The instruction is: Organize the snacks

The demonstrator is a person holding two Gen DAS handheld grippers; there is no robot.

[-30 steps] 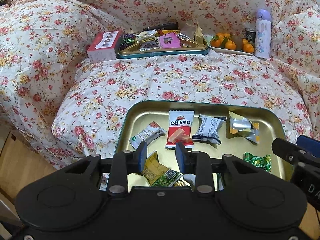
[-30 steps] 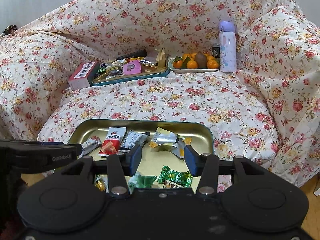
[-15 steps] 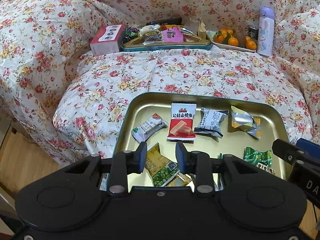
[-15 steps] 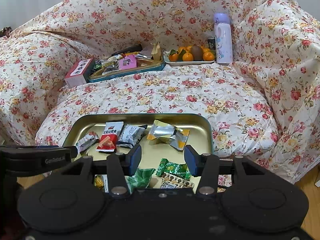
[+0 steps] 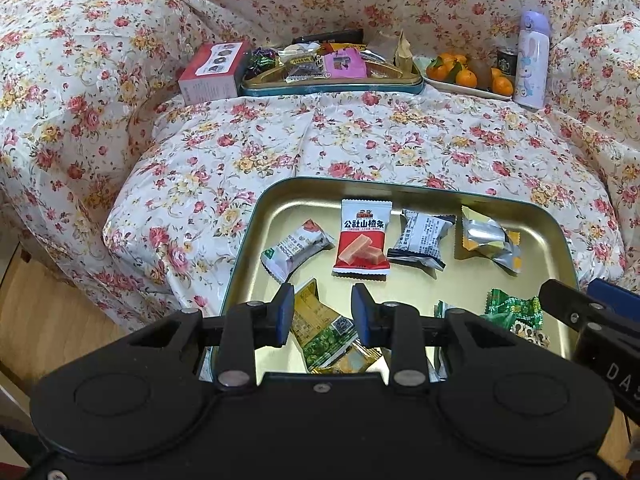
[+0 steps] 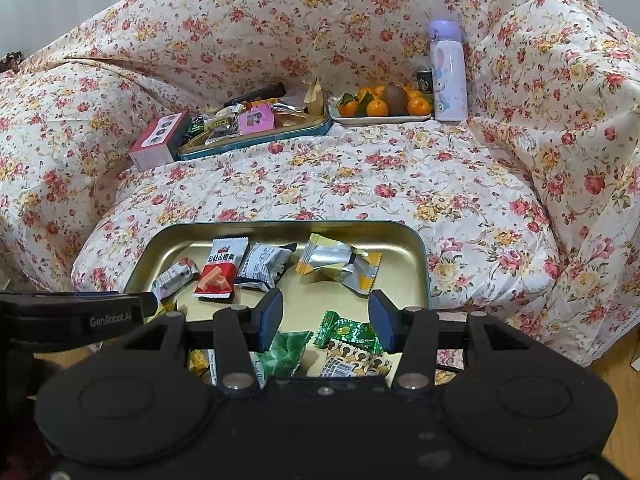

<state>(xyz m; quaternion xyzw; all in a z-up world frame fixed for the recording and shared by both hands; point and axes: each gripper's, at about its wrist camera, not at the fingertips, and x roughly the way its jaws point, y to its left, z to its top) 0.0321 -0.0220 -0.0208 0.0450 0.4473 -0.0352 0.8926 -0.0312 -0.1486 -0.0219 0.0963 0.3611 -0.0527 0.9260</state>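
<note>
A gold tray [image 5: 256, 232] [image 6: 416, 252] sits at the front edge of the flowered sofa and holds several wrapped snacks: a red packet [image 5: 362, 236] [image 6: 222, 266], a white-black packet [image 5: 422, 236] [image 6: 266, 264], a silver-yellow packet [image 5: 488, 240] [image 6: 340, 260], a green candy [image 5: 514, 312] [image 6: 346, 332] and a yellow-green packet [image 5: 324, 328]. My left gripper [image 5: 322, 312] is open and empty, above the yellow-green packet. My right gripper [image 6: 326, 318] is open and empty, above the green candy.
A second tray [image 5: 332, 86] [image 6: 256, 142] full of snacks stands at the sofa's back. Beside it are a red box [image 5: 212, 70] [image 6: 160, 142], a plate of oranges [image 5: 468, 78] [image 6: 380, 108] and a lilac bottle [image 5: 530, 60] [image 6: 448, 68]. Wood floor lies below.
Both grippers have moved forward and down over the near tray, so the tray and snacks look larger. Both stay open and empty.
</note>
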